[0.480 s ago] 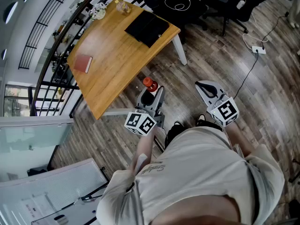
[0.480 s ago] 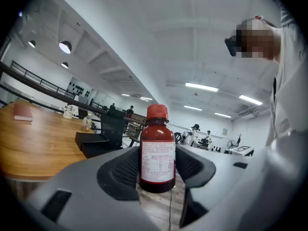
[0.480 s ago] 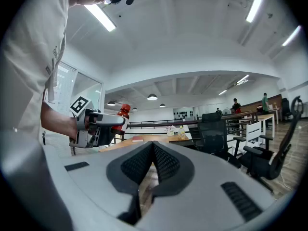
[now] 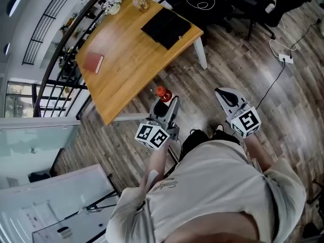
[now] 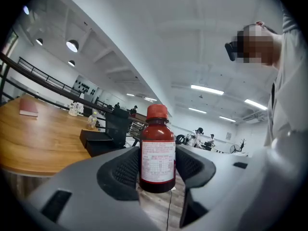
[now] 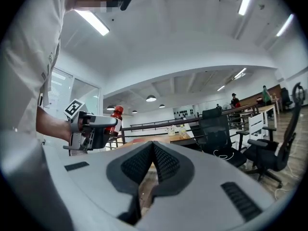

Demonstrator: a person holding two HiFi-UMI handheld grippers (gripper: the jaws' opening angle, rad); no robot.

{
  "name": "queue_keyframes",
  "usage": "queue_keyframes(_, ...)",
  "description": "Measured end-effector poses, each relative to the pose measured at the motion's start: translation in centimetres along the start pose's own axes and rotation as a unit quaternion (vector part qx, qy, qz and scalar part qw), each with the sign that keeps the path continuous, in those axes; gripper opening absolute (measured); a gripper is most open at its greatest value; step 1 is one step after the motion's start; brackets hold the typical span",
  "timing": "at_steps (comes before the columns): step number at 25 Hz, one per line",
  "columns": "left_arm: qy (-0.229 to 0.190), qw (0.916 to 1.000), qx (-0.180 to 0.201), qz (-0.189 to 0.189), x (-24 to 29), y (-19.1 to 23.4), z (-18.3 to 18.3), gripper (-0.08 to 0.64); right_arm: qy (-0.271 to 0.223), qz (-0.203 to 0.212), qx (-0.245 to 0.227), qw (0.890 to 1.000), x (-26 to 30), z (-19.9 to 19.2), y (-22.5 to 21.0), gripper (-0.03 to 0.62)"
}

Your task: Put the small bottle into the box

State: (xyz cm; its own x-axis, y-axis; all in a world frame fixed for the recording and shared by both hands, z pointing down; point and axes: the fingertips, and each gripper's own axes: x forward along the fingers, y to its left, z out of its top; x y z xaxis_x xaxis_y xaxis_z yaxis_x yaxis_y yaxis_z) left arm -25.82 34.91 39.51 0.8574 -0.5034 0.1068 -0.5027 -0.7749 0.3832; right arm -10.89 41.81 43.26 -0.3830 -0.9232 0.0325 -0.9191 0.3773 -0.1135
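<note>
Small bottle in left hand-held gripper, nr table.

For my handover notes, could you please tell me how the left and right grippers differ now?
The left gripper clamps the red-capped small bottle; the right gripper holds nothing. The left jaws stand apart around the bottle; the right jaws are together. Both are grey two-jaw tools.

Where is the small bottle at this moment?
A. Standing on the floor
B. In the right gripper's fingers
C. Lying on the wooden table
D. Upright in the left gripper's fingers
D: the left gripper view shows the small bottle upright and clamped in the left gripper, while the right gripper is shut on nothing.
</note>
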Motion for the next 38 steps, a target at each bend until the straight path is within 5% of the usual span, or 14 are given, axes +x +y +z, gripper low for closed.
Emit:
queue_keyframes(5,0.015,0.9995,0.007,0.027,-1.3,2.6,0.0,0.225,0.013,0.021,0.000,1.000,3.5,-0.6,0.2,-0.005)
queue_keyframes(10,0.020,0.9981,-0.028,0.052,-0.7,7.0,-1.8,0.225,0.043,0.022,0.009,0.999,6.2,-2.8,-0.3,-0.005)
queue_keyframes(16,-0.009,0.9994,-0.024,0.025,3.4,11.4,0.4,0.225,0.070,0.004,-0.010,0.997,10.1,-2.4,-2.0,-0.005)
queue_keyframes(21,-0.032,0.9994,-0.014,-0.009,7.8,14.8,4.1,0.225,0.057,0.015,-0.058,0.997,16.3,2.2,-3.5,-0.005)
queue_keyframes(38,0.026,0.9943,-0.067,-0.079,15.3,23.5,4.9,0.225,0.074,-0.054,-0.051,0.995,26.3,2.6,-5.0,-0.005)
